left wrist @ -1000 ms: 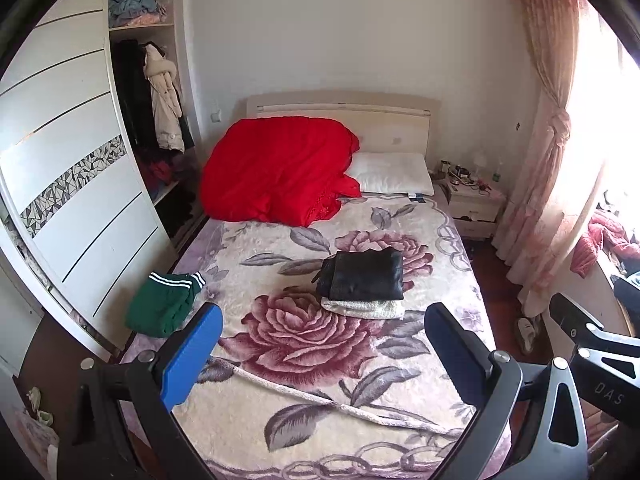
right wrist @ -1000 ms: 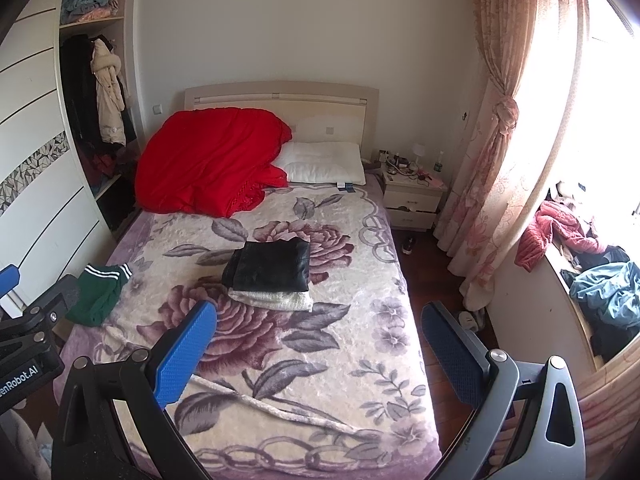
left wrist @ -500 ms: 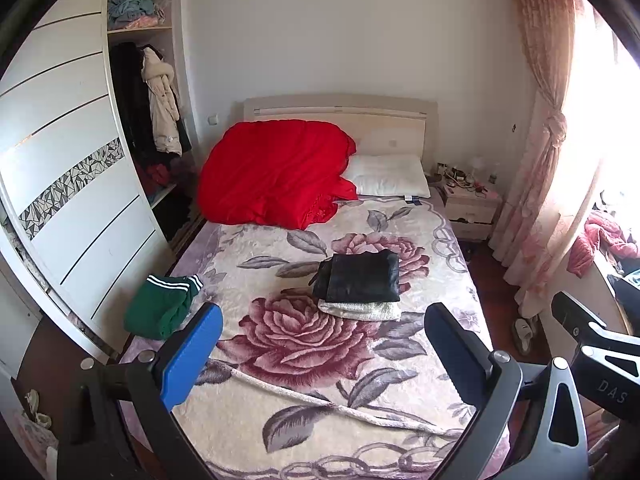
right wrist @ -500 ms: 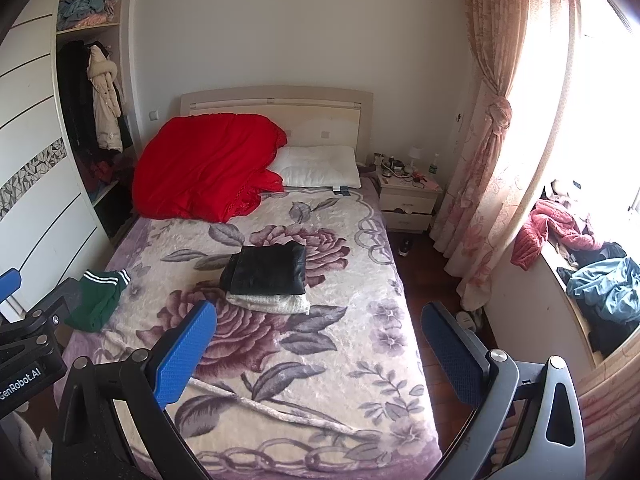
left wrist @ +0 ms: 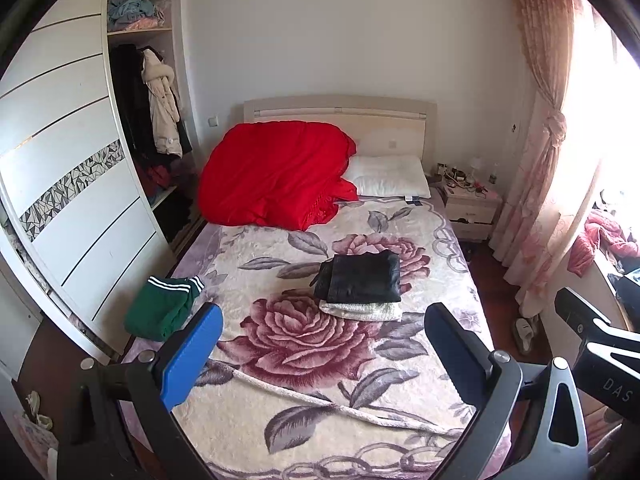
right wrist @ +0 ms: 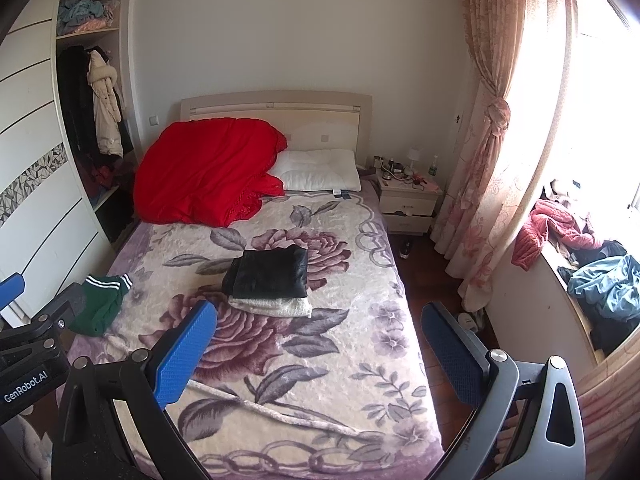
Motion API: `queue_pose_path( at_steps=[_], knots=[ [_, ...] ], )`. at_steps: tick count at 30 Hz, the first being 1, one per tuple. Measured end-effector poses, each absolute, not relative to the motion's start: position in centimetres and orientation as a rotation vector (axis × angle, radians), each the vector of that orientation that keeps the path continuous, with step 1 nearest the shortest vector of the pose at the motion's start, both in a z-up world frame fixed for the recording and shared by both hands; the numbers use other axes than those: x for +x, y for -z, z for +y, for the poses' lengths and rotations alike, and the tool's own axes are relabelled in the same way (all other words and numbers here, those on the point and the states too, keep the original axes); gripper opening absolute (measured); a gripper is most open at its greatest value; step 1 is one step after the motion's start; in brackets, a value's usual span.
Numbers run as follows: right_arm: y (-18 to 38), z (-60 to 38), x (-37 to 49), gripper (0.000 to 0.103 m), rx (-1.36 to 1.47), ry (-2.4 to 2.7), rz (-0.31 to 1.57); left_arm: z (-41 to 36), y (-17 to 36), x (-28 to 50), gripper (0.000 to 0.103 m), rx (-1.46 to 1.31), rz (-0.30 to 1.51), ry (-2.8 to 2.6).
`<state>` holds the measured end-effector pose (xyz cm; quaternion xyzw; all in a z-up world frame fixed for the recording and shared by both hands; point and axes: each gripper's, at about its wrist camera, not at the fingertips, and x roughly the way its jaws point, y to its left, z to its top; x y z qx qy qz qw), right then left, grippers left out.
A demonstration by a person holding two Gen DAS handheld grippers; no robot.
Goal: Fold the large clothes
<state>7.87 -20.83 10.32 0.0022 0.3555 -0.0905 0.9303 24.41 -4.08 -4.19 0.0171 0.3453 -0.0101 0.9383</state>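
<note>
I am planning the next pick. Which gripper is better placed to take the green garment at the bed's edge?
Left, probably. The green garment lies just beside the open left gripper, at the bed's left edge; the right gripper, also open, hovers further toward the window side.

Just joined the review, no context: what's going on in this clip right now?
A person stands at the foot of the bed with a gripper in each hand. The left gripper and right gripper are both open and hold nothing. On the bed, a folded black garment sits on a folded white one, and a green garment lies bunched near the left edge. More clothes lie heaped on the window ledge.
</note>
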Motion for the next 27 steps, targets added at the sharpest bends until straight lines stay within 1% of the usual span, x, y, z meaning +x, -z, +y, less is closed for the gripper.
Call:
queue_pose_path(
  at_steps=[27],
  knots=[
    [-11.0,-20.3,6.3,0.103,0.017,0.205,0.721,-4.1,3.5,25.0,0.103,0.039,0.684,0.029]
  ],
)
